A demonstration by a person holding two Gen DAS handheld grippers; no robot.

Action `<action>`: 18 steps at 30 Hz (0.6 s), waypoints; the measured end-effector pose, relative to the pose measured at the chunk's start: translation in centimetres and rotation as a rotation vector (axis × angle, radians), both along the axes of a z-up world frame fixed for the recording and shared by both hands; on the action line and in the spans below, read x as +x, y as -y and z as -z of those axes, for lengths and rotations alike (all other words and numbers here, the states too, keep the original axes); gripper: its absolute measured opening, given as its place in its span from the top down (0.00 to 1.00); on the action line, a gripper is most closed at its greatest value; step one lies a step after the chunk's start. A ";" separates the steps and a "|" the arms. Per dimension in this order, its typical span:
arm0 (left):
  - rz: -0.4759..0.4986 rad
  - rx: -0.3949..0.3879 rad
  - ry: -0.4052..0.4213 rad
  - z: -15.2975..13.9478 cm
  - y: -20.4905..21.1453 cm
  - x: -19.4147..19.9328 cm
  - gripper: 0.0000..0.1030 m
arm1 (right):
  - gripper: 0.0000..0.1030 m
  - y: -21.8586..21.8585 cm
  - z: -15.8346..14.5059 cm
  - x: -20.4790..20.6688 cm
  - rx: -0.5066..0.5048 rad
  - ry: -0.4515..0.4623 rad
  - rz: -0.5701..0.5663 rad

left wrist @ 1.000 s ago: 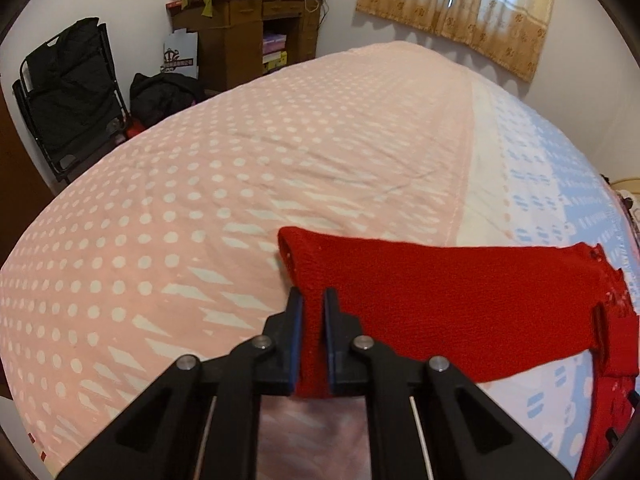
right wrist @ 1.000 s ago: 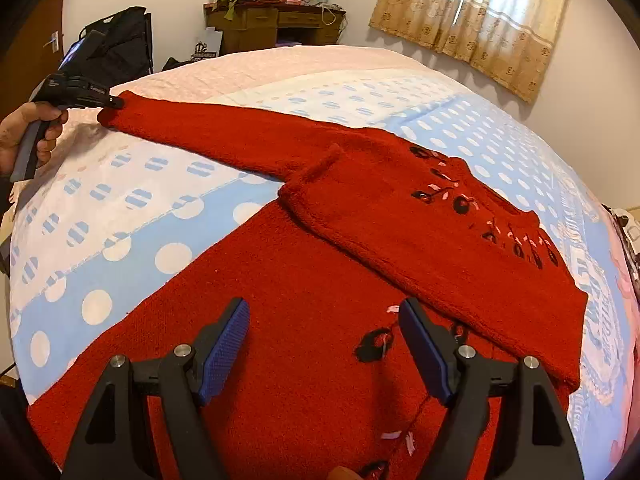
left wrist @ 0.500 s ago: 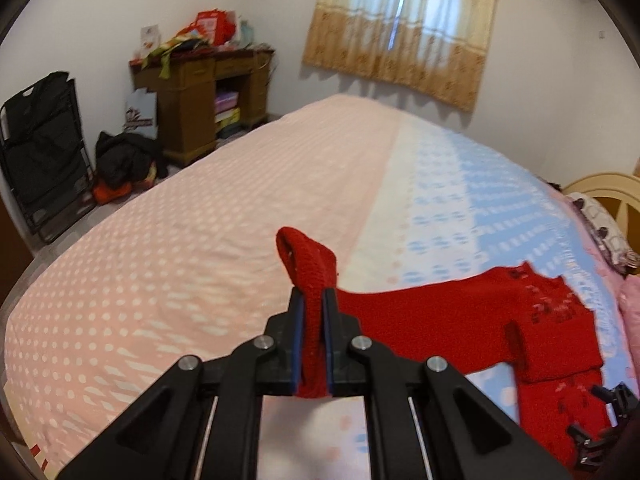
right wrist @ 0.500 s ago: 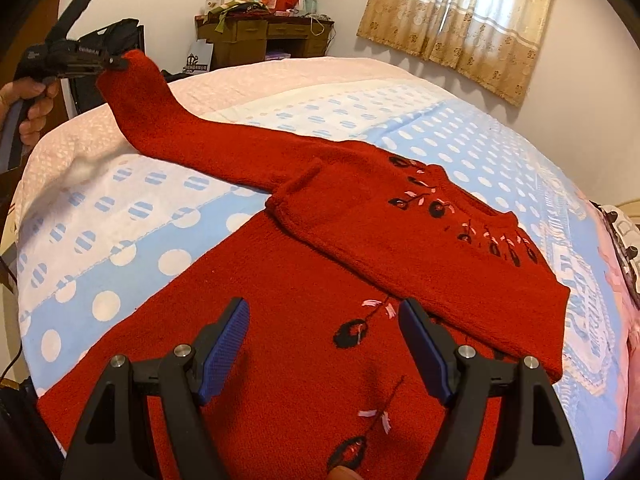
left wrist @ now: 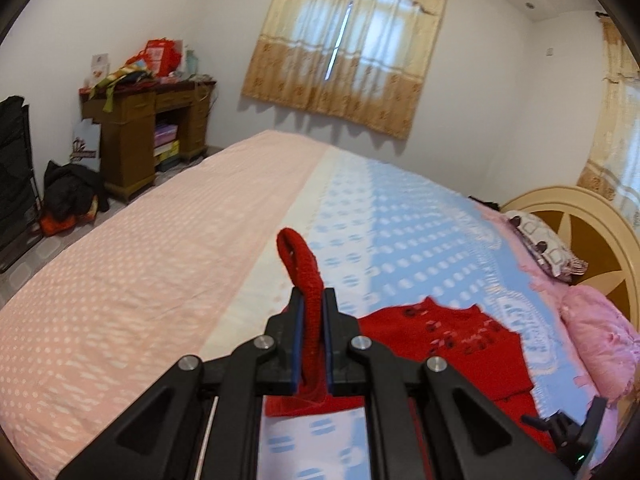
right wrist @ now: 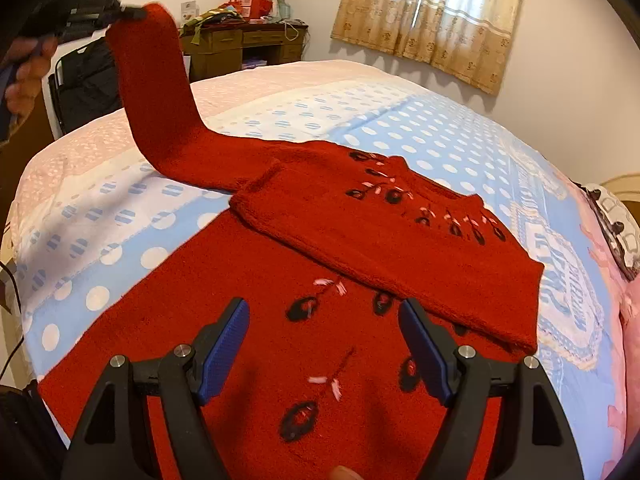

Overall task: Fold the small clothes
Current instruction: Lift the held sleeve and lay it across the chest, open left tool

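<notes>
A red knitted sweater (right wrist: 280, 320) with dark embroidered flowers lies spread on the bed (right wrist: 440, 136). One sleeve (right wrist: 400, 248) is folded across its chest. My left gripper (left wrist: 313, 300) is shut on the cuff of the other sleeve (left wrist: 300, 256), which sticks up past the fingertips. In the right wrist view that sleeve (right wrist: 160, 92) rises steeply off the bed to the left gripper (right wrist: 136, 12), held by a hand at the upper left. My right gripper (right wrist: 324, 312) hovers open over the sweater's lower body, nothing between its blue pads (right wrist: 224, 348).
The bed cover is pink with white dots on the left (left wrist: 120, 280) and blue with white dots on the right. Pillows (left wrist: 592, 320) and a round headboard (left wrist: 580, 216) lie at the right. A cluttered wooden desk (left wrist: 148, 128) and black bags stand by the far wall.
My left gripper has risen and swung towards the sweater body, lifting the sleeve from flat on the bed to a steep arch. The right gripper has shifted slightly and stays open.
</notes>
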State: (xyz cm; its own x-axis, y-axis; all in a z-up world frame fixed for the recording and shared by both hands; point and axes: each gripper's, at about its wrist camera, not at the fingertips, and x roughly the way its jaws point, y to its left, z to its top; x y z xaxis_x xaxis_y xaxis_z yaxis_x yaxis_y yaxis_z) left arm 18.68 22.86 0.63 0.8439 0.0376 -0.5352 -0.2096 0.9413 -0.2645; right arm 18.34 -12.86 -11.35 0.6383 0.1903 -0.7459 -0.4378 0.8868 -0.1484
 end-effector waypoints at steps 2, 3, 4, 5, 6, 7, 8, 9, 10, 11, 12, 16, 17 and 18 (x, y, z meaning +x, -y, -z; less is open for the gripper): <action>0.026 0.005 0.017 -0.8 1.3 0.6 0.92 | 0.25 0.6 -0.1 -0.1 0.007 0.000 0.009; 0.035 0.008 0.023 -1.0 1.7 0.8 0.92 | 0.25 1.0 -0.1 -0.1 0.012 0.000 0.015; 0.045 0.009 0.028 -1.3 2.2 0.9 0.92 | 0.25 1.3 -0.1 -0.1 0.015 0.000 0.020; 0.062 0.010 0.033 -1.6 2.9 1.3 0.92 | 0.25 1.6 -0.1 -0.1 0.018 -0.001 0.026; 0.071 0.011 0.035 -1.7 3.4 1.4 0.92 | 0.25 1.9 0.0 -0.1 0.021 -0.003 0.031; 0.084 0.015 0.036 -1.9 4.0 1.7 0.92 | 0.25 2.3 0.0 0.0 0.024 -0.007 0.038; 0.098 0.018 0.036 -2.1 4.6 2.1 0.92 | 0.25 2.6 0.1 0.1 0.027 -0.011 0.046; 0.111 0.015 0.038 -2.4 5.1 2.4 0.92 | 0.25 2.8 0.2 0.1 0.029 -0.013 0.052; 0.122 0.009 0.040 -2.6 5.5 2.7 0.92 | 0.25 3.2 0.3 0.1 0.033 -0.015 0.060; 0.132 0.001 0.042 -2.8 5.8 2.8 0.92 | 0.25 3.6 0.4 0.1 0.036 -0.018 0.066; 0.143 -0.006 0.045 -3.0 6.3 3.0 0.92 | 0.25 3.8 0.5 0.0 0.038 -0.021 0.071; 0.171 -0.026 0.064 -4.1 8.1 3.9 0.92 | 0.25 5.2 0.6 -0.1 0.051 -0.033 0.098; 0.177 -0.032 0.069 -4.3 8.6 4.1 0.92 | 0.25 5.5 0.6 -0.2 0.054 -0.035 0.104; 0.186 -0.036 0.074 -4.5 9.1 4.2 0.92 | 0.25 5.8 0.6 -0.3 0.055 -0.035 0.109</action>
